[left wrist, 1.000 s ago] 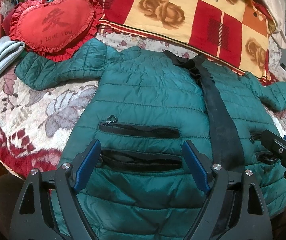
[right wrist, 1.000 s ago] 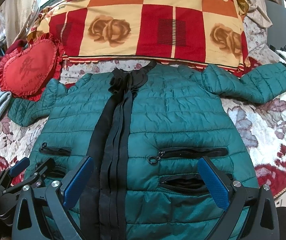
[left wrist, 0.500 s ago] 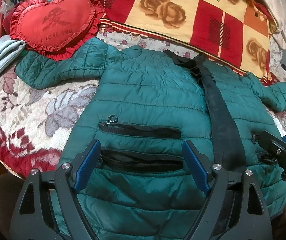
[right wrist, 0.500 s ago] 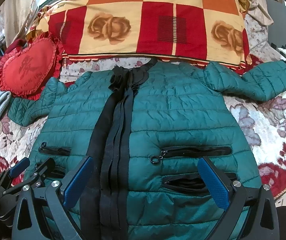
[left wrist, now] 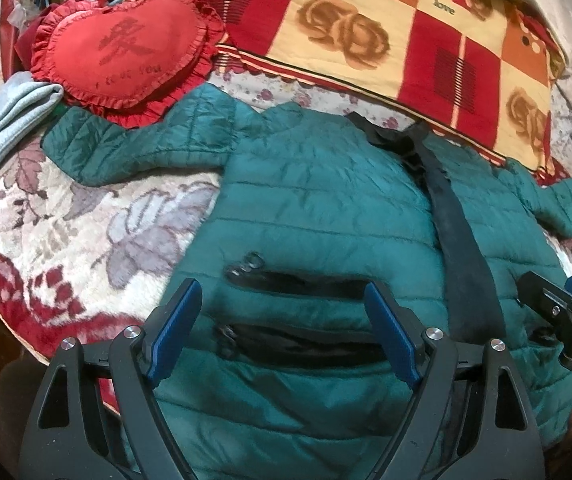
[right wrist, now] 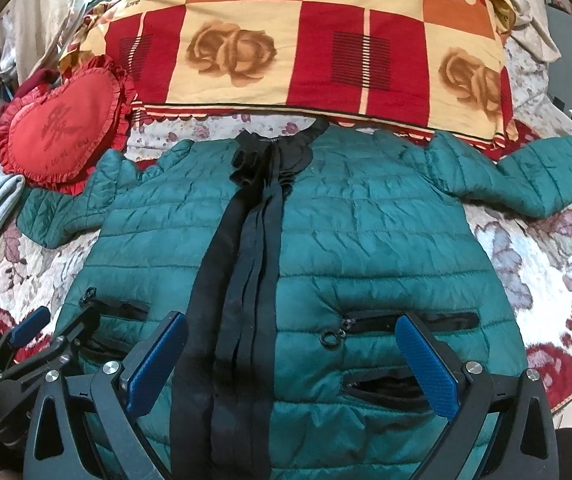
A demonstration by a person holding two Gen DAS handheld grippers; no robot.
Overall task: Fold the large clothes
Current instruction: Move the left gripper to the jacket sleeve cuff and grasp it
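Note:
A green quilted puffer jacket [left wrist: 317,200] lies flat and face up on the bed, sleeves spread out, with a black front placket [right wrist: 246,264] down its middle; it also shows in the right wrist view [right wrist: 381,248]. My left gripper [left wrist: 282,332] is open and empty, low over the jacket's left pockets near the hem. My right gripper [right wrist: 291,364] is open and empty over the hem, between the placket and the right pockets. Each gripper shows at the edge of the other's view.
A red heart-shaped pillow [left wrist: 122,52] lies at the jacket's left sleeve. A red and yellow rose-patterned quilt [right wrist: 309,52] lies behind the collar. A grey garment [left wrist: 2,120] is at the far left. The floral bedspread [left wrist: 66,232] shows on both sides.
Both grippers have moved a little forward and lower over the jacket's hem. Their jaws stay open. The jacket has not moved.

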